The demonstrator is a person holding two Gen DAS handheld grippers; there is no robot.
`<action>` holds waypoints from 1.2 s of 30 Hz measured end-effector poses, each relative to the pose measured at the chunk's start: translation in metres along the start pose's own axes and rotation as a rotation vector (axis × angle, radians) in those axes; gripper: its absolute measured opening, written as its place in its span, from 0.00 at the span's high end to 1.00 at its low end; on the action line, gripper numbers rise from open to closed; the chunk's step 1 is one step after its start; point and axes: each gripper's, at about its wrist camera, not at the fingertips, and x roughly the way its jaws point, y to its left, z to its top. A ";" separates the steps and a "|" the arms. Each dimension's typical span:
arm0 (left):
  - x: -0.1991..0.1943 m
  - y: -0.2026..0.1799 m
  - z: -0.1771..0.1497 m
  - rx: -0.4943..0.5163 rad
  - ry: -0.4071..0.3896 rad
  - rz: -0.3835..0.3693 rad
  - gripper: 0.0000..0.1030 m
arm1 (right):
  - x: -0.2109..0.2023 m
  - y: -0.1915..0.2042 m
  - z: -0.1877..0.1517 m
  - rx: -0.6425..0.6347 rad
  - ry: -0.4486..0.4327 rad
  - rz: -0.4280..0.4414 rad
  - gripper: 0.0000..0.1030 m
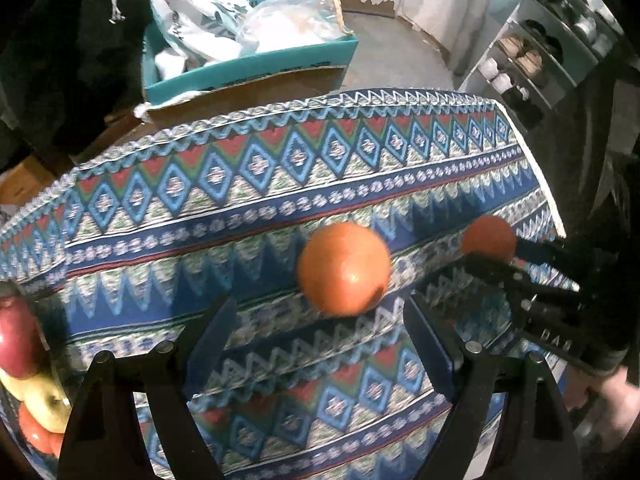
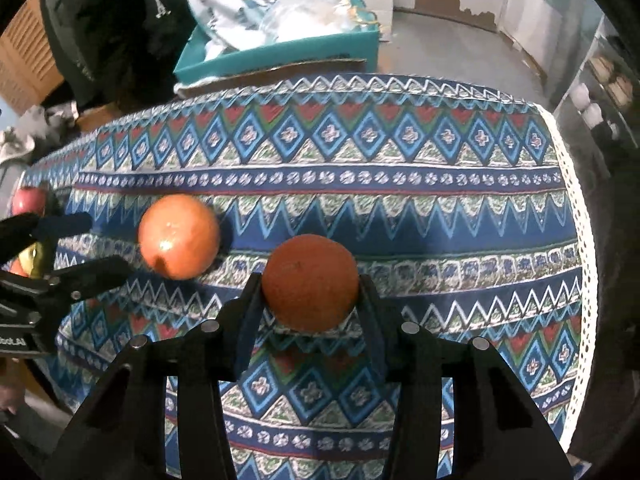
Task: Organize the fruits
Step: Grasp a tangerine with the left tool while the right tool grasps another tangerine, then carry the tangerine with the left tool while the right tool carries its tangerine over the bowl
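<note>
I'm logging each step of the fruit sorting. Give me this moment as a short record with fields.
surface: table under a patterned tablecloth
right gripper: shut on the darker orange
left gripper: open, empty, just short of the loose orange
loose orange: on the cloth, untouched
other fruit: red apple and yellow apple piled at the left edge of the left wrist view; what holds them cannot be made out
behind the table: teal cardboard box with bags in it
</note>
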 end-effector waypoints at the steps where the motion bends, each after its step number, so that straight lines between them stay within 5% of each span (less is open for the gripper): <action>1: 0.003 -0.003 0.003 -0.004 0.003 -0.006 0.16 | -0.001 -0.003 0.000 -0.001 -0.002 -0.005 0.56; 17: 0.061 -0.018 0.017 -0.004 0.111 0.000 0.16 | 0.000 -0.019 0.006 0.012 -0.004 0.004 0.56; 21: 0.066 -0.019 0.016 0.014 0.094 0.023 0.18 | 0.003 -0.018 0.007 0.010 -0.001 0.007 0.56; 24: 0.067 -0.023 0.016 0.042 0.093 0.038 0.35 | 0.003 -0.014 0.007 0.002 -0.005 0.006 0.56; 36: 0.044 -0.020 -0.001 0.069 0.037 0.043 0.36 | -0.016 -0.001 0.012 -0.022 -0.042 -0.014 0.56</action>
